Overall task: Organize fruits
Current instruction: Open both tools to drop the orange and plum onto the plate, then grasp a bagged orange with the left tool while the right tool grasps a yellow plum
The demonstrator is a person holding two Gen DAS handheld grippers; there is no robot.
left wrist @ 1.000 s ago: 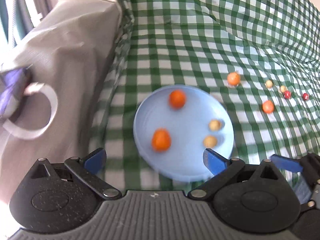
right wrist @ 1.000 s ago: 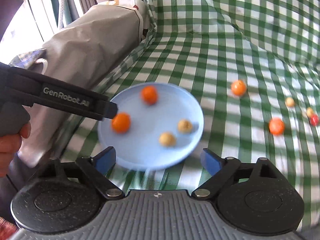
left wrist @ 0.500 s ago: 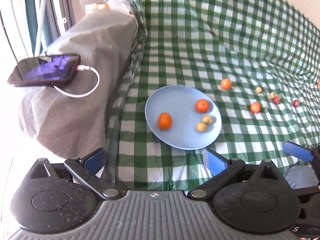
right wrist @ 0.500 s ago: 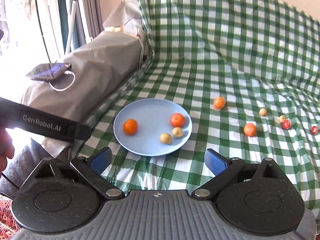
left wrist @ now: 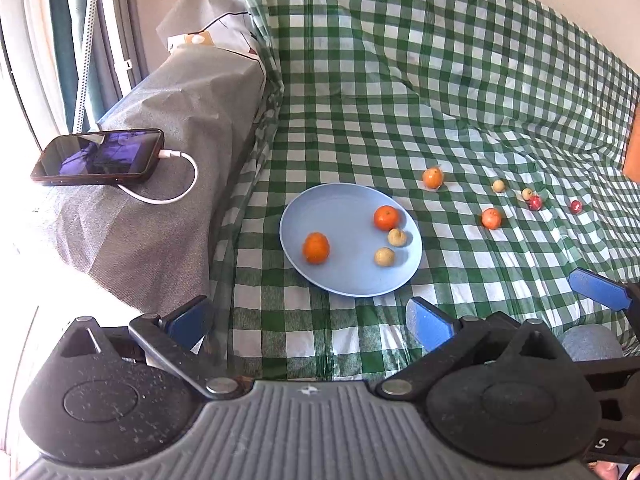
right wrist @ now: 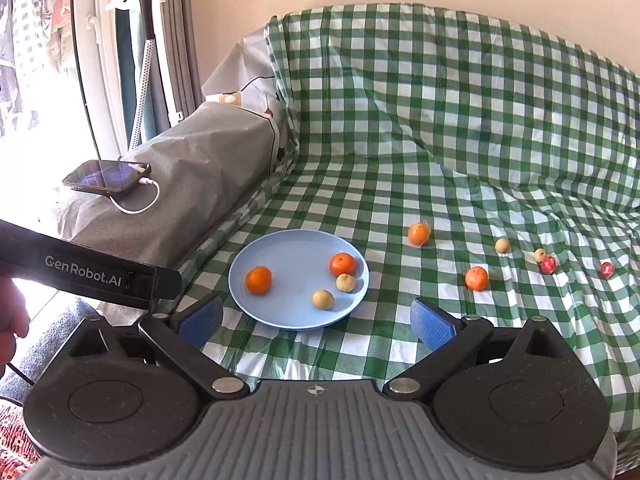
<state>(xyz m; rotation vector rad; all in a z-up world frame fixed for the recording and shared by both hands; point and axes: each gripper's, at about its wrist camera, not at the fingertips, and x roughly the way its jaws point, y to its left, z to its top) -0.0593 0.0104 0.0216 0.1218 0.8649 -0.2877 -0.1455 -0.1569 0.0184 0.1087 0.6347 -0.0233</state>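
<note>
i noted a smooth round blue plate [right wrist: 260,304] on the creased green-checked cloth [right wrist: 460,152]; both grippers, left [left wrist: 308,322] and right [right wrist: 316,322], stood apart, empty.

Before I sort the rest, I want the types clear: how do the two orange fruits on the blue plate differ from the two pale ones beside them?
The orange fruits are bright orange and larger; the pale fruits are beige and smaller. The orange ones sit far apart; the pale ones sit close together. All are round and lie on the blue plate.
</note>
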